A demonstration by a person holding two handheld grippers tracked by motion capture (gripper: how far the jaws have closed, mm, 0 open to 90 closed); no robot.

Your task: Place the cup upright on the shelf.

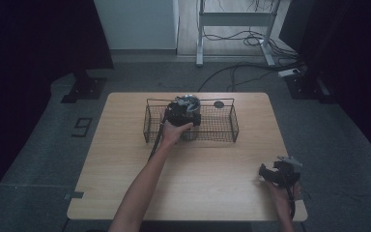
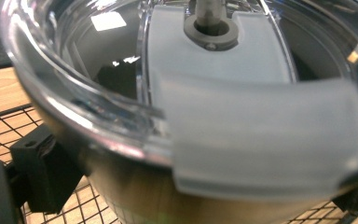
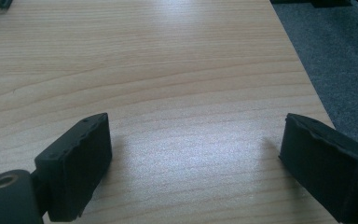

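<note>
Gripping from both sides, the left gripper (image 1: 183,115) has its jaws closed partway against the body of a metal cup (image 2: 135,186) that stands in the left half of the wire basket (image 1: 222,136). That basket sits at the far middle of the wooden table (image 1: 207,183), with broad bare wood on the near side. Near the table's right front corner, the right gripper (image 3: 193,163) rests low with jaws spread wide, holding nothing, close to the edge and the grey floor (image 3: 335,56). A clear lid (image 2: 74,93) with a frosted slider (image 2: 261,140) tops the cup. A small dark round thing (image 1: 219,104) beyond the basket is too small to make out.
</note>
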